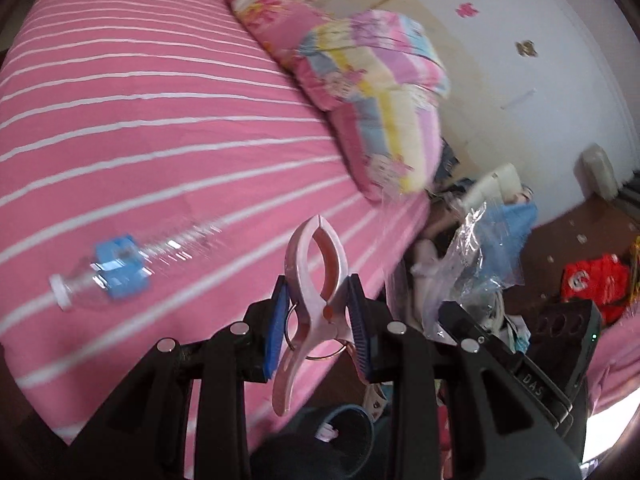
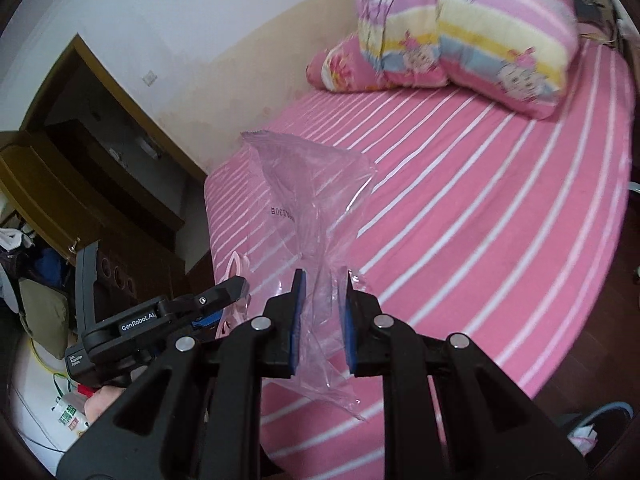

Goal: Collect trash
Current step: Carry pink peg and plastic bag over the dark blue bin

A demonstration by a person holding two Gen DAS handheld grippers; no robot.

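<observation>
Nearest in the left wrist view, the left tongs (image 1: 318, 322) are clamped on a pale pink plastic clip (image 1: 314, 292), its handles pinched between the blue pads and its nose pointing away over the bed (image 1: 160, 128). Below them, at the foot of the frame, sits a dark round bin (image 1: 340, 444) with a scrap already in it, so the step in hand looks like carrying collected pieces to the bin. In the right wrist view the right tongs (image 2: 322, 322) hold a crumpled clear plastic bag (image 2: 312, 216), narrow on its gathered neck, the rest of the bag standing up and forward over the bed's near edge; the left tool is just to the left of it. Farther out to the left on the pink striped sheet lies an empty clear bottle (image 1: 120, 266) with a blue label and white cap, on its side, well apart from both tongs and blurred. At the far end of the bed is a folded pastel quilt (image 2: 472, 28). The next move likely calls for lowering each load over the bin mouth and releasing; the bottle remains to be fetched afterwards.
</observation>
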